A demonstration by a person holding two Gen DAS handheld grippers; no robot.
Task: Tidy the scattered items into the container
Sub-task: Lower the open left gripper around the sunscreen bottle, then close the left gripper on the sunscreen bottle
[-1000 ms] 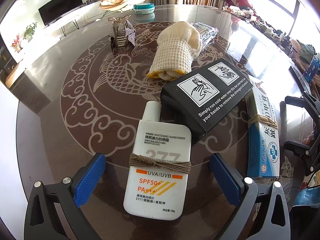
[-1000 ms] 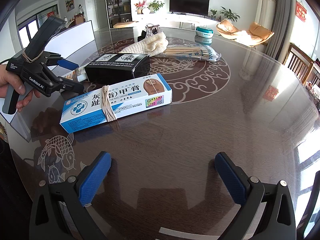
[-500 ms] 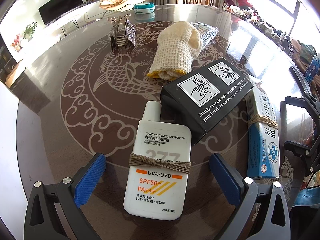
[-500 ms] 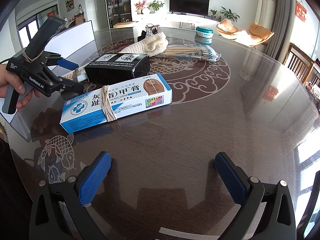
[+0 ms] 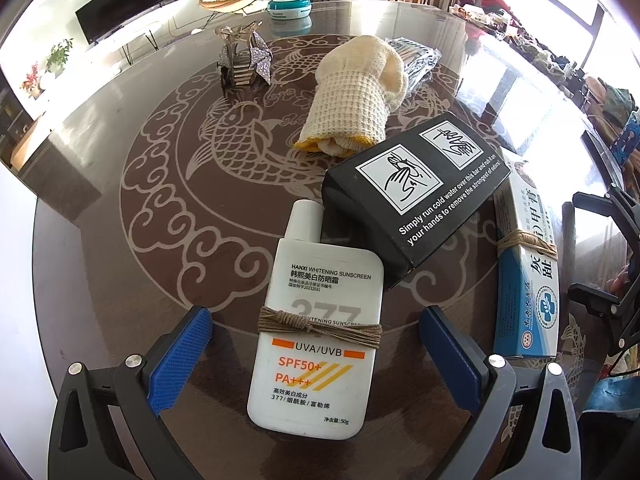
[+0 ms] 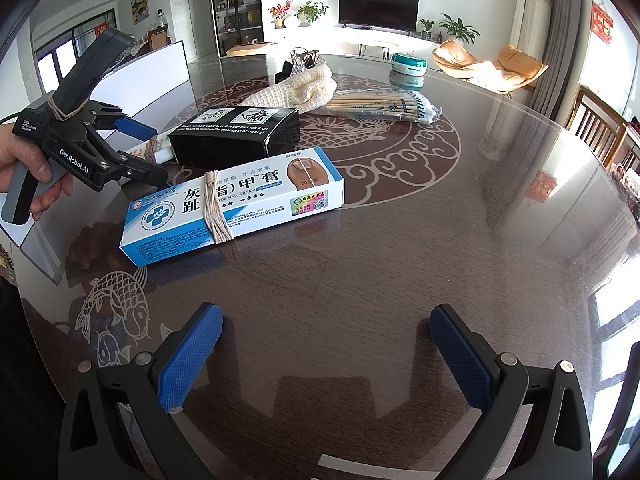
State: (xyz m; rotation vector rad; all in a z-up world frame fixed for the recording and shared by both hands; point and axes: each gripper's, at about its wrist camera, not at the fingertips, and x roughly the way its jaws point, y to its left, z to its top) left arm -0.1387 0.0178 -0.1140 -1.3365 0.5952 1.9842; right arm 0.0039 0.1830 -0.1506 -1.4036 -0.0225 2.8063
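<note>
While left gripper (image 5: 316, 354) straddles sunscreen bottle (image 5: 316, 320) (untouched) | both grippers gape | right gripper (image 6: 326, 354) empty

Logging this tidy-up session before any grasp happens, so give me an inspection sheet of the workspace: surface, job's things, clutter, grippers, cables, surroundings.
Surface: round glossy table with fish and cloud patterns.
Job's things: sunscreen bottle lying flat with cord around it; black box touching the bottle's shoulder; blue-and-white cream box bound with a rubber band; rolled cloth; bag of sticks; hair clip.
Container: white bin at the table's edge, behind the left gripper.
Clutter: teal round tin at the far side.
Grippers: left gripper jaws open either side of the bottle, not touching; right gripper open over bare table.
Cables: nothing seen.
Surroundings: living room with television, plants, chairs; a person by the window.
</note>
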